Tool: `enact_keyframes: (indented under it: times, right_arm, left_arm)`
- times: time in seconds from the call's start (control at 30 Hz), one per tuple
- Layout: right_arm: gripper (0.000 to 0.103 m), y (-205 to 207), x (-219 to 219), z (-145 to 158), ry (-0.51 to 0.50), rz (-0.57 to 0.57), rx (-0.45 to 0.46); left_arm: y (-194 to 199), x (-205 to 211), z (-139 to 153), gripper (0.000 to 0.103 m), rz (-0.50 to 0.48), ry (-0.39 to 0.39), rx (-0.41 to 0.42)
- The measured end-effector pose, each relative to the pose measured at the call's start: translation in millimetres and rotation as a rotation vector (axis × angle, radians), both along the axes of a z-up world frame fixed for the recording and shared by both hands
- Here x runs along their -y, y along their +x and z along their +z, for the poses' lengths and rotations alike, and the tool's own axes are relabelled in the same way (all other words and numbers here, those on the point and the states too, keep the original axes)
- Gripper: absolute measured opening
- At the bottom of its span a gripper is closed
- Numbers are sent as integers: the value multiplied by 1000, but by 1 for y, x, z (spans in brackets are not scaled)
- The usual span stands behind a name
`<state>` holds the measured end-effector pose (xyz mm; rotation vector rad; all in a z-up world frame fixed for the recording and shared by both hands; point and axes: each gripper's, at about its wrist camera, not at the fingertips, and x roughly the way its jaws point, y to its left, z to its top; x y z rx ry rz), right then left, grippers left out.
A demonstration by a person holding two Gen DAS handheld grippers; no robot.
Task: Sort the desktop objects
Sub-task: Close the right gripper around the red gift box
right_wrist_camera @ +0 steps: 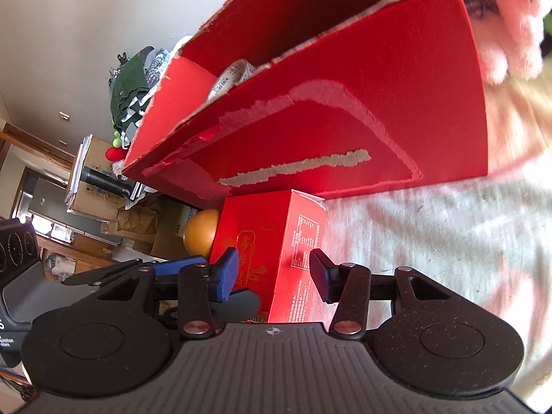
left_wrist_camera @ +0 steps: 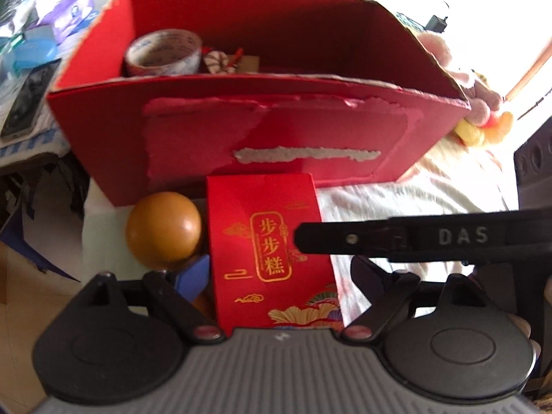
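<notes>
Small red carton (left_wrist_camera: 269,252): stands on the white cloth (left_wrist_camera: 414,200) of the desk, touching the front wall of the large red cardboard box (left_wrist_camera: 258,131). Left wrist view shows its gold-lettered front face; right wrist view (right_wrist_camera: 272,255) shows instead its side panel with fine white print.

Left claw (left_wrist_camera: 276,276): jaws wide, carton between them; only a blue pad (left_wrist_camera: 196,272) at the left shows clearly, and contact with the carton cannot be told.

Right claw (right_wrist_camera: 272,276): jaws set narrowly at either side of the carton, blue pad (right_wrist_camera: 226,276) close to its face; a firm grip cannot be confirmed. In the left wrist view one black finger of it, lettered DAS (left_wrist_camera: 414,238), lies across from the right.

Orange ball (left_wrist_camera: 164,231): just left of the carton, before the box; partly hidden in the right wrist view (right_wrist_camera: 201,233).

Tape roll (left_wrist_camera: 164,53): inside the box at its left end, beside a striped trinket (left_wrist_camera: 217,62); the right wrist view shows only the roll's edge (right_wrist_camera: 229,81).

Pink plush toy (right_wrist_camera: 510,17): at the box's right end.
</notes>
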<state>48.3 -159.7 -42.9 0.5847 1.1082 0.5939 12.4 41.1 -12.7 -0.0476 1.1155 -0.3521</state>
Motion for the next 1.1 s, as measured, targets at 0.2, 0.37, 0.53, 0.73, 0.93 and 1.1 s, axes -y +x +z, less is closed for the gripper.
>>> enact_keyframes:
  times: [0.2, 0.37, 0.53, 0.73, 0.93, 1.1]
  right_arm:
    - [50, 4, 2, -7, 20, -8, -52]
    - [50, 0, 13, -3, -3, -35, -52]
    - [50, -6, 38, 3, -22, -95, -58]
    - [50, -15, 67, 9, -62, -164, -57]
    - [50, -17, 82, 5, -111, -197, -57]
    - [50, -16, 87, 1, -120, -192, -58]
  left_arm:
    - [2, 9, -4, 90, -41, 7, -12]
    - [2, 22, -4, 90, -110, -10, -23]
    - [1, 46, -5, 90, -199, -27, -30]
    - [2, 78, -5, 90, -282, -34, -26]
    - [3, 101, -9, 90, -303, -9, -21]
    - [-1, 110, -9, 88, -295, 10, -11]
